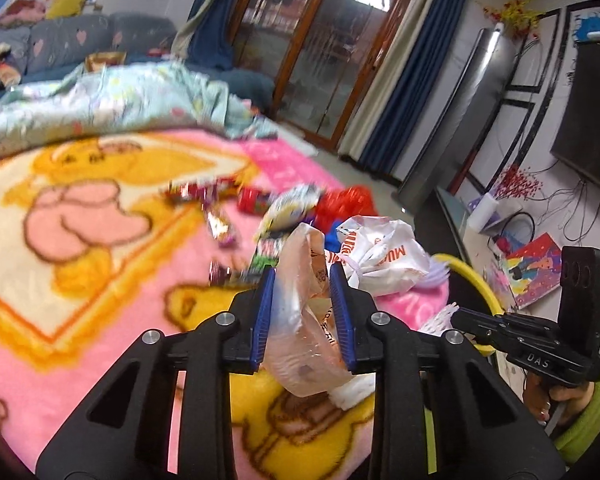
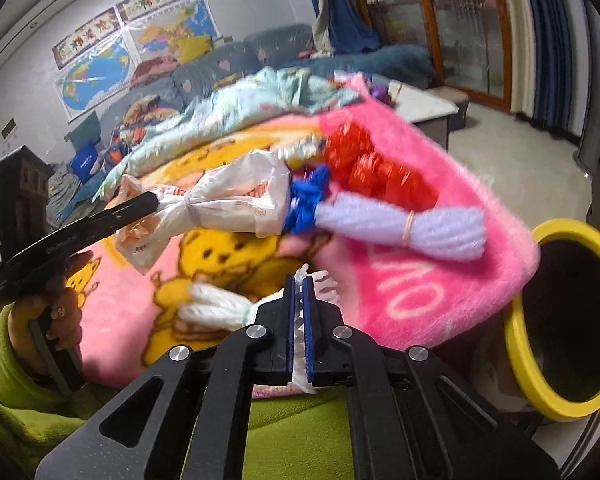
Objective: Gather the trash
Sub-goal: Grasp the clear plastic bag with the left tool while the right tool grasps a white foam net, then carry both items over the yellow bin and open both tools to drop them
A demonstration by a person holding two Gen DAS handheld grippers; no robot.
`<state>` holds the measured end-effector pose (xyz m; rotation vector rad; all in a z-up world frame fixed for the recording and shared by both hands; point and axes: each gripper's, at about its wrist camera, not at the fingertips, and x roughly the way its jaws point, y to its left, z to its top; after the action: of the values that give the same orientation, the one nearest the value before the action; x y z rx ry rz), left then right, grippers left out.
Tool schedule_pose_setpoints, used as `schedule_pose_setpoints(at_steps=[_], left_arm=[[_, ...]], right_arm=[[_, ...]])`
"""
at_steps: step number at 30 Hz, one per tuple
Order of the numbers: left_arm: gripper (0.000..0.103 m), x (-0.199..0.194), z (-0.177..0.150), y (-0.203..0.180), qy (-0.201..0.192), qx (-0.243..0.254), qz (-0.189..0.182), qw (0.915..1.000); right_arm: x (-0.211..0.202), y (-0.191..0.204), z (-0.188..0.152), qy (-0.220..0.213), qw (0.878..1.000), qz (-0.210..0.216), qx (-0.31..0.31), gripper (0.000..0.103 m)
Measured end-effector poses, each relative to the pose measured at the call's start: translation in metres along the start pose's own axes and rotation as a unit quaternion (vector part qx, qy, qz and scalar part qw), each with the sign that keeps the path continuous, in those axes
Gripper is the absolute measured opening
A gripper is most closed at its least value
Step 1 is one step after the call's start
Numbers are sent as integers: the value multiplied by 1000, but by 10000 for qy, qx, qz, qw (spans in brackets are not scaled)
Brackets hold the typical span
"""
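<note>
My left gripper (image 1: 302, 280) is shut on a thin clear plastic bag (image 1: 300, 332) held over the pink cartoon blanket (image 1: 100, 280). My right gripper (image 2: 299, 285) is shut on a white foam net sleeve (image 2: 220, 308); it also shows in the left wrist view (image 1: 440, 318). More trash lies on the blanket: a tied white bag with orange print (image 2: 236, 200), a blue bag (image 2: 306, 200), a red bag (image 2: 364, 160), a lilac foam net (image 2: 420, 228) and several snack wrappers (image 1: 220, 220). A yellow-rimmed bin (image 2: 520, 320) stands at the blanket's right edge.
A light green quilt (image 1: 100, 96) is heaped at the back of the blanket. A blue sofa (image 1: 80, 36) stands behind, glass doors (image 1: 332, 52) and blue curtains beyond. A low table (image 2: 428, 108) stands on the floor. My green sleeve (image 2: 20, 380) is at the lower left.
</note>
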<state>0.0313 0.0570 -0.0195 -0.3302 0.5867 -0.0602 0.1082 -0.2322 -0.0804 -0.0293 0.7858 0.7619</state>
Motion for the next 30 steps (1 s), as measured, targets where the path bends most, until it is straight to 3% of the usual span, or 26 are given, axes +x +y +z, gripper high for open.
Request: schedule_pose_setpoints(at_steps=[8,17,30], left_arm=[[18,2,19,-25,-201,285,-174,9992],[17,29,28,-65,-88,616,-539,9966],[17,85,23,-153,280,1449,-1070,9832]], right_arm=[[-38,-21,16,-859,9949,-439,295,4],[-86,-72,25,-1702,9732,-1184,990,4],[-122,-146,10,-2122,9366,-2017,1923,4]])
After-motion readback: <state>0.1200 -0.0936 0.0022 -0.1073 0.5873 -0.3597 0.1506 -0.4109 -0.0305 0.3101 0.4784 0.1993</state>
